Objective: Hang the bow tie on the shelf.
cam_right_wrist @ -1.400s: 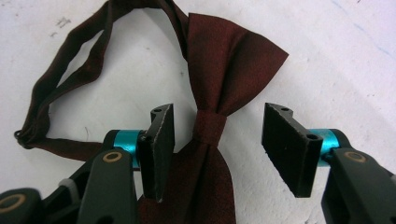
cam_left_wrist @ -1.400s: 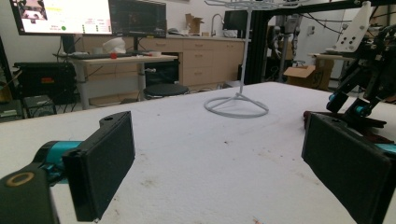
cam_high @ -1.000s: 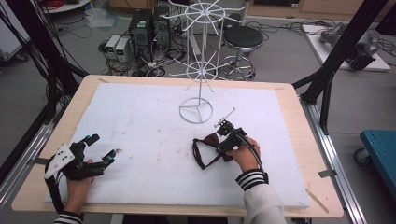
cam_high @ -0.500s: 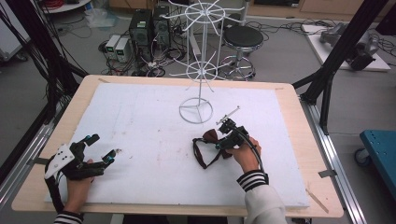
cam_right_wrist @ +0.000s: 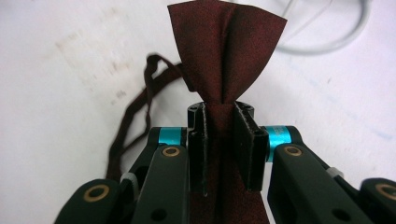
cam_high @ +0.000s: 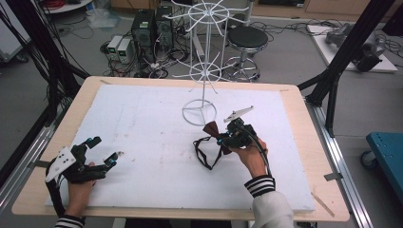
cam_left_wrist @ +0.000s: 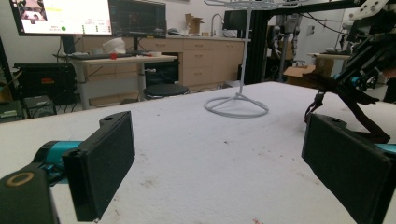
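Right of centre in the high view, the right gripper [cam_high: 227, 138] sits in the person's hand, jaws clamped on a dark red bow tie [cam_high: 212, 129]. One wing of the tie pokes out past the jaws toward the upper left; its thin dark strap [cam_high: 204, 153] hangs in a loop below and touches the white foam board [cam_high: 142, 123].

Right gripper view: both black pads press flat against the bow tie [cam_right_wrist: 227, 51] at its pinched middle; the fabric fans out above the gripper [cam_right_wrist: 220, 140]. Strap [cam_right_wrist: 128, 121] trails off at left over the board.

Lower left of the high view: left gripper [cam_high: 103, 153] rests low on the board, jaws spread wide, nothing between them. Left gripper view confirms this, with bare board between the two pads [cam_left_wrist: 100, 163].

White wire rack [cam_high: 202, 71] stands upright at upper centre of the board, its round base just above and left of the right gripper, close but apart. Same base [cam_left_wrist: 236, 106] shows mid-frame in the left gripper view, with the right gripper [cam_left_wrist: 362, 70] and the strap at far right.
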The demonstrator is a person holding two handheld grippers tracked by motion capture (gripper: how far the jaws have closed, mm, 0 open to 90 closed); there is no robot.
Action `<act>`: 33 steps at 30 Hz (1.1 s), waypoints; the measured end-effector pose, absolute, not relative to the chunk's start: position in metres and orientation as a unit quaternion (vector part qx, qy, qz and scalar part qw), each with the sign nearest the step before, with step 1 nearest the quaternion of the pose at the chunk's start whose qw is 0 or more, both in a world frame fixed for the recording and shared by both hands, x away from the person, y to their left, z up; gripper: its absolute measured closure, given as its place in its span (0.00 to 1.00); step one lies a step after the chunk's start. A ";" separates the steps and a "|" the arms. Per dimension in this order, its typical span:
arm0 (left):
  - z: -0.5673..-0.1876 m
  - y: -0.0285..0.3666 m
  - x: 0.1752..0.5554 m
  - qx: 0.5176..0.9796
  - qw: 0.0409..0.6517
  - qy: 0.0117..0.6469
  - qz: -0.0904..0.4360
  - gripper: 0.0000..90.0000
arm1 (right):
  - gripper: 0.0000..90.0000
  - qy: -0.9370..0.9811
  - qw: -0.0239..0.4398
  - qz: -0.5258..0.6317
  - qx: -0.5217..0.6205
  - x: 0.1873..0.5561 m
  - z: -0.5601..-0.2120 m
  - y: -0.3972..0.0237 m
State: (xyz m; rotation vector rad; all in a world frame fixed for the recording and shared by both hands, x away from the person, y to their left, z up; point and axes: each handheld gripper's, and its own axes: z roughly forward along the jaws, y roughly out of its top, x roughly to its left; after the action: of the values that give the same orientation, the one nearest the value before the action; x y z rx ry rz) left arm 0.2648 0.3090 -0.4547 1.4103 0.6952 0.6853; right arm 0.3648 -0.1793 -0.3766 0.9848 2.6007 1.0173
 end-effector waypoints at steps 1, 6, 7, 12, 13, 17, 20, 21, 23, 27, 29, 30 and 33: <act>-0.455 0.309 0.265 0.622 0.654 0.306 0.302 0.11 | 0.85 0.872 0.091 0.351 0.329 0.364 -0.375 -0.180; -0.455 0.309 0.265 0.622 0.654 0.307 0.302 0.11 | 0.86 0.862 0.103 0.381 0.317 0.361 -0.368 -0.184; -0.455 0.309 0.265 0.622 0.654 0.307 0.301 0.11 | 0.85 0.860 0.105 0.388 0.316 0.360 -0.367 -0.185; -0.455 0.309 0.265 0.622 0.654 0.307 0.301 0.11 | 0.86 0.845 0.120 0.422 0.305 0.357 -0.360 -0.188; -0.455 0.309 0.265 0.621 0.655 0.307 0.302 0.11 | 0.85 0.843 0.123 0.429 0.302 0.357 -0.359 -0.189; -0.455 0.309 0.265 0.622 0.655 0.307 0.302 0.11 | 0.85 0.829 0.136 0.460 0.287 0.354 -0.354 -0.191; -0.455 0.309 0.265 0.622 0.654 0.307 0.302 0.11 | 0.85 0.815 0.147 0.487 0.276 0.352 -0.350 -0.193; -0.455 0.309 0.265 0.622 0.655 0.307 0.302 0.11 | 0.85 0.811 0.150 0.495 0.274 0.352 -0.349 -0.193; -0.455 0.309 0.265 0.621 0.655 0.307 0.302 0.11 | 0.86 0.802 0.154 0.511 0.267 0.351 -0.347 -0.195; -0.455 0.309 0.265 0.621 0.655 0.307 0.302 0.11 | 0.85 0.785 0.168 0.540 0.255 0.348 -0.343 -0.198; -0.455 0.309 0.265 0.622 0.654 0.307 0.302 0.11 | 0.85 0.775 0.173 0.555 0.247 0.347 -0.340 -0.199; -0.455 0.309 0.265 0.621 0.655 0.308 0.301 0.11 | 0.86 0.771 0.177 0.562 0.242 0.346 -0.340 -0.199; -0.455 0.309 0.265 0.622 0.654 0.307 0.302 0.11 | 0.86 0.758 0.192 0.581 0.228 0.344 -0.336 -0.199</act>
State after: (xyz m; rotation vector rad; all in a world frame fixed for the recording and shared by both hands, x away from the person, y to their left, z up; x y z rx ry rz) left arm 0.2647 0.3090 -0.4546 1.4101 0.6956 0.6854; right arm 0.3438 -0.1994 -0.3364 0.6404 2.1274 1.6305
